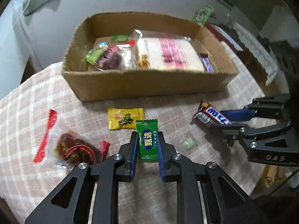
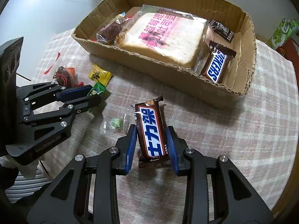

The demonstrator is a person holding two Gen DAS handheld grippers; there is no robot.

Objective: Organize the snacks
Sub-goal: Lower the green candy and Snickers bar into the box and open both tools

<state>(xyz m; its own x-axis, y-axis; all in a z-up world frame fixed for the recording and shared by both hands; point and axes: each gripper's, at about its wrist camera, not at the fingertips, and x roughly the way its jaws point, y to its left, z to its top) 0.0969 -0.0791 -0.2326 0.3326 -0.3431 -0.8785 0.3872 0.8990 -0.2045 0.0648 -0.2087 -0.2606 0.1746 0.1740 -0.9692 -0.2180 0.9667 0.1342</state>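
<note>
We see left gripper pinching green candy, right gripper clamping chocolate bar; both low over table, probably just lifted, near cardboard box for drop-in.

Matt cardboard box, glossy wrappers (plastic), fuzzy tablecloth.

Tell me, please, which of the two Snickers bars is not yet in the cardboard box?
The bar with Chinese lettering, clamped in the right gripper above the cloth. The other Snickers already lies inside the cardboard box.
</note>
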